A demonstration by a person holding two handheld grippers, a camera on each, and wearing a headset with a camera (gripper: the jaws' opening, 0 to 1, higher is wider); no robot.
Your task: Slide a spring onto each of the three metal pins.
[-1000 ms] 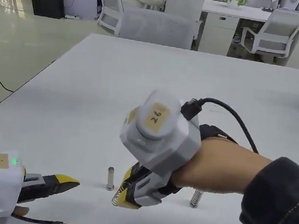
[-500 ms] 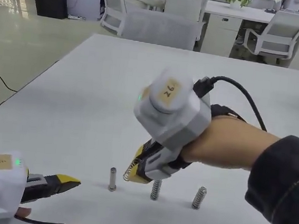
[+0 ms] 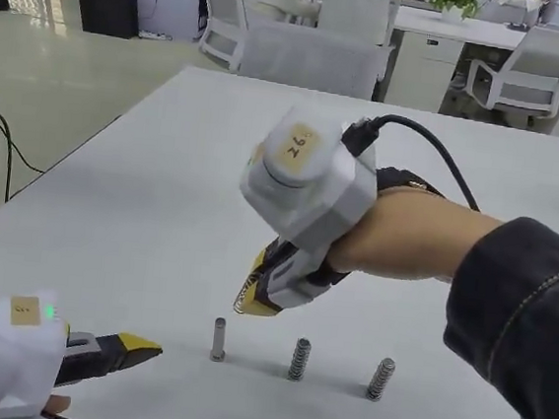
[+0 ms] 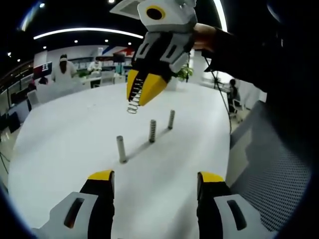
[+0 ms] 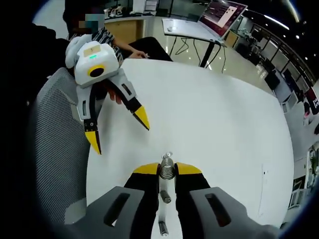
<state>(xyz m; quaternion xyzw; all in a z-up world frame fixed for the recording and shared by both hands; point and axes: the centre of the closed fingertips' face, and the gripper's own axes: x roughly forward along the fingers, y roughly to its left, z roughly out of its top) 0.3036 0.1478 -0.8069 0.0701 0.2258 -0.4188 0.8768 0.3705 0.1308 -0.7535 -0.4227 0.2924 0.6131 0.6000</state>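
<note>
Head view: three upright metal pins stand in a row on the white tabletop (image 3: 163,188), low in the frame. The bare pin (image 3: 218,339) is at the left end of the row. The second pin (image 3: 299,359) and the third pin (image 3: 379,379) follow to its right, each with a coil around it.

The right tongs (image 3: 246,305) hang above the row at frame centre, held by a hand (image 3: 395,245) in a dark sleeve (image 3: 517,312). Their yellow tips point down and to the left, clear of the tabletop, just above the gap between the bare pin and the second pin.

Left gripper view: the right tongs (image 4: 142,97) are clamped on a loose spring (image 4: 133,102). Its lower end sticks out past the tips, in the air above the bare pin (image 4: 121,149).

Right gripper view: the loose spring (image 5: 167,169) is pinched between the two jaws at lower centre.

The left tongs (image 4: 157,179) lie low over the tabletop with jaws spread wide and nothing between them. In the head view they sit at the lower left (image 3: 137,349), well apart from the bare pin. In the right gripper view they appear at the upper left (image 5: 119,135), also spread.
</note>
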